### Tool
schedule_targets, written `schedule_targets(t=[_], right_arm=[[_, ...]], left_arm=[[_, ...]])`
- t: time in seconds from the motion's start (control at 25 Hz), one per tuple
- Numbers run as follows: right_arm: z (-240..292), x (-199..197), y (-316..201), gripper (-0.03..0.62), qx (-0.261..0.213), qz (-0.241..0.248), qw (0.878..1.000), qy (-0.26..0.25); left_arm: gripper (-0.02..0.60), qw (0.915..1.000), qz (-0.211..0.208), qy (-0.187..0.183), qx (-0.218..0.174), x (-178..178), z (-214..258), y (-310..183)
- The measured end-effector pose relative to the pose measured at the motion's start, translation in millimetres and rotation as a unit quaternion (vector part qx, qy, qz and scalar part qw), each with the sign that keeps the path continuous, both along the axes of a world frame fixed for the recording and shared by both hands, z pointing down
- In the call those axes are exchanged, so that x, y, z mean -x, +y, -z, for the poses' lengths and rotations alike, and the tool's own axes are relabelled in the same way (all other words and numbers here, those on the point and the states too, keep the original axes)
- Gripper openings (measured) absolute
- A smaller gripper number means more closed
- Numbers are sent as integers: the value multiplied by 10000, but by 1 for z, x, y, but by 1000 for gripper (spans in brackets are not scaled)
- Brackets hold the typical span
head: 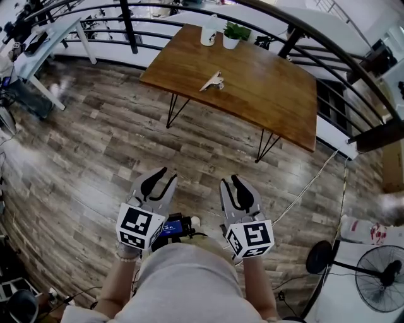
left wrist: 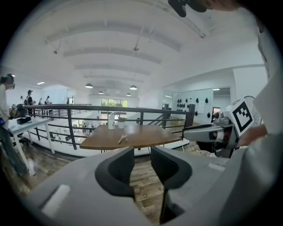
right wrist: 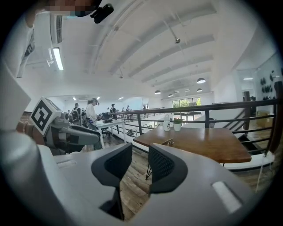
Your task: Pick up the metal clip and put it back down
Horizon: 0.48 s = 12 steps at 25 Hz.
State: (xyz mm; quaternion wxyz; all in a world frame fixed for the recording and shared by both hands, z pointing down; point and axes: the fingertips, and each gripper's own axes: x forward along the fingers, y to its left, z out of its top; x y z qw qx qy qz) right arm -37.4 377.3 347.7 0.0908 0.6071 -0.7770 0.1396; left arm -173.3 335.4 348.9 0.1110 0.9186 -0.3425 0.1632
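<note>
The metal clip lies on the wooden table, far ahead of both grippers. It is a small shape in the left gripper view and the right gripper view. My left gripper hovers over the plank floor, open, with nothing between its jaws. Beside it my right gripper is also open and empty, its jaws parted by a narrow gap. Both point toward the table from a distance.
A white bottle and a small potted plant stand at the table's far edge. A black railing runs behind the table. A standing fan is at the lower right, and a white desk at the upper left.
</note>
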Motion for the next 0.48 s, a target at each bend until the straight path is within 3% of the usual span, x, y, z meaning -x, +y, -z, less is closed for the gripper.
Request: schedule_targets(t=[0.2,0.48], right_arm=[[1,-7,4,172,-95,-60,9999,-100],[-6,-23,8,189,-34,-71,9998,-171]], left_arm=[[115,10000,0,3,-7,-6,-1,2],[115,9999,79,29,62,-15,-3,2]])
